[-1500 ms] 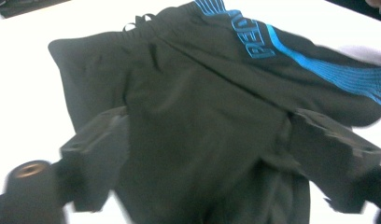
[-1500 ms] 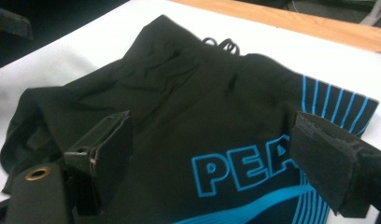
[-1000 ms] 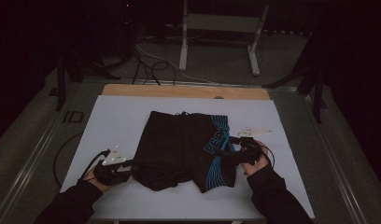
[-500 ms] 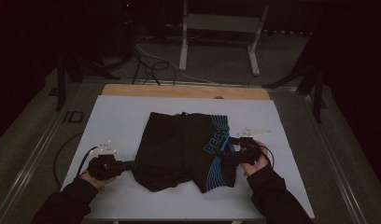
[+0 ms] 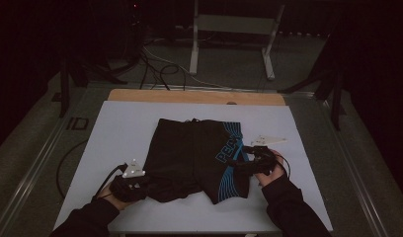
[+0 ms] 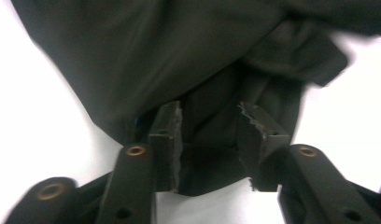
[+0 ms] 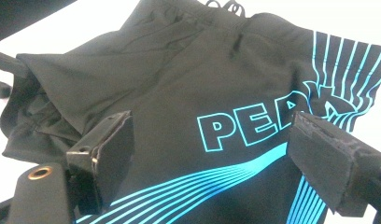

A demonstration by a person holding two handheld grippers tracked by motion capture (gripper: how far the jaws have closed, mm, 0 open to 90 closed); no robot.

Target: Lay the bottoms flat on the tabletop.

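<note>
Shorts (image 5: pixel 197 155) flat on the table (image 5: pixel 120 128). My left gripper (image 6: pixel 209 140) at their near left hem; jaws have just been opening, cloth slack between them. My right gripper (image 7: pixel 207 163) gapes wide over the blue-printed right leg.

One camera looks down from above the table (image 5: pixel 120 123); two ride close, both facing the black shorts (image 7: pixel 179 116).

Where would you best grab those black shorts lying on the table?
Probably at a leg hem of the black shorts, coming in low from the near side. The fabric lies flat, so only edges and the bunched fold by the left gripper give open jaws something to pinch.
</note>
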